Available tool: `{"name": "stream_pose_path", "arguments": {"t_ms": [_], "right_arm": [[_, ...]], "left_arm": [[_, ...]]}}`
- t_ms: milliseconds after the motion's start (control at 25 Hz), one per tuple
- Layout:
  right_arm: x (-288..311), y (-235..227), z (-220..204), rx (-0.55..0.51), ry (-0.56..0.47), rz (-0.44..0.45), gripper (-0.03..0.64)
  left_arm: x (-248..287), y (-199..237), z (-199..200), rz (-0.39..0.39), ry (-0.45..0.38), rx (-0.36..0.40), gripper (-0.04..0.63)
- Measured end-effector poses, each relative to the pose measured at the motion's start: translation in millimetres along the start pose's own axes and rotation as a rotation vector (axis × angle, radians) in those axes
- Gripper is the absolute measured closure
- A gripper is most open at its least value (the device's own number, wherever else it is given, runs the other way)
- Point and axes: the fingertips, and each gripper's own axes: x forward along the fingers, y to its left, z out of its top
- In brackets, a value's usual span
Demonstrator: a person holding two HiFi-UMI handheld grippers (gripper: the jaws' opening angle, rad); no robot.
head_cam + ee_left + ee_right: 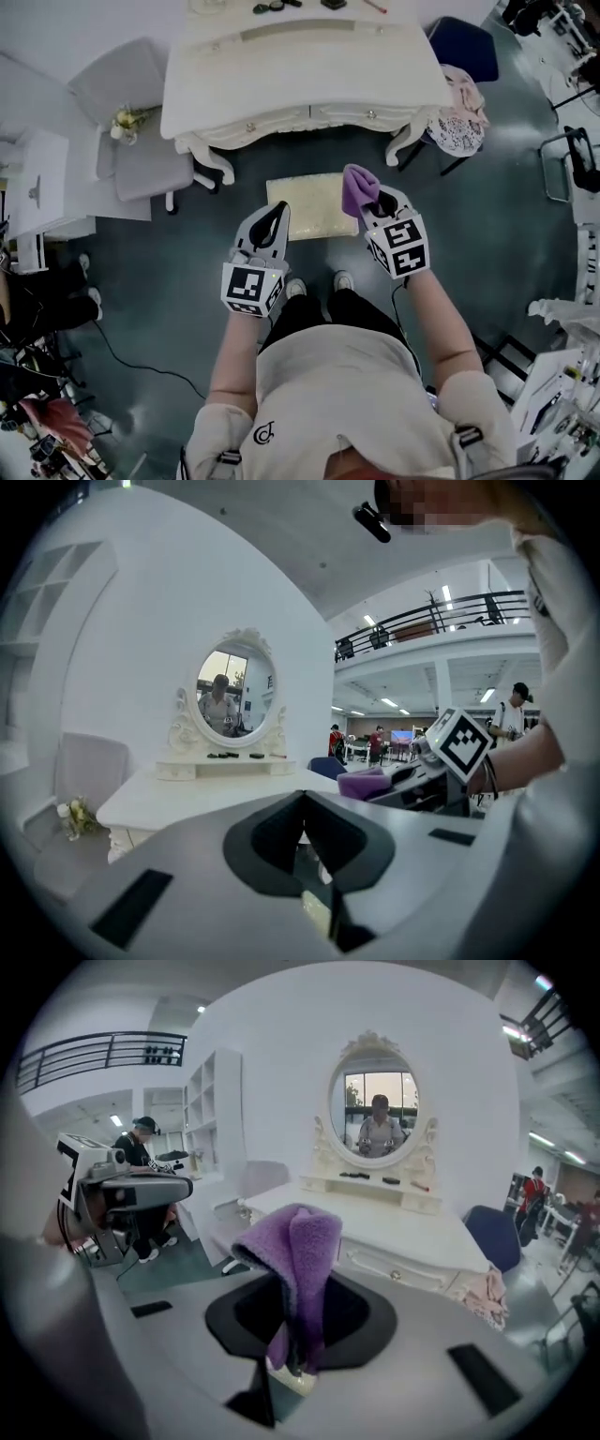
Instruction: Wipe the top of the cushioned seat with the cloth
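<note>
Over the seat (309,211) at 2 o'clock, right gripper (373,201) clamped the cloth (358,185), left gripper (278,210) closed empty; best lowered flat, overlapping strokes.

We hold both forearms forward, side by side. Our left gripper (278,216) has its jaws pressed together with nothing between them. Our right gripper (377,206) is clamped on the cloth (358,186).

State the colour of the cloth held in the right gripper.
The cloth is purple; clearest in the right gripper view.
</note>
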Motion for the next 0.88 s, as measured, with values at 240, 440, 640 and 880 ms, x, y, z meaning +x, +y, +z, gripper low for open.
{"name": "stream_pose_path", "arguments": {"t_ms": [240, 440, 640, 880], "right_arm": [[-29, 16, 68, -0.01, -0.125, -0.015, 0.535], [-48, 21, 108, -0.019, -0.232, -0.031, 0.535], [-66, 23, 148, -0.021, -0.33, -0.018, 0.535], [-90, 23, 173, -0.024, -0.457, -0.027, 0.537]], "left_arm": [[-12, 7, 63, -0.021, -0.06, 0.043, 0.582], [-20, 8, 105, -0.04, -0.116, 0.118, 0.582], [-30, 14, 139, -0.042, -0.155, 0.137, 0.581], [-46, 23, 152, -0.026, -0.177, 0.125, 0.581]]}}
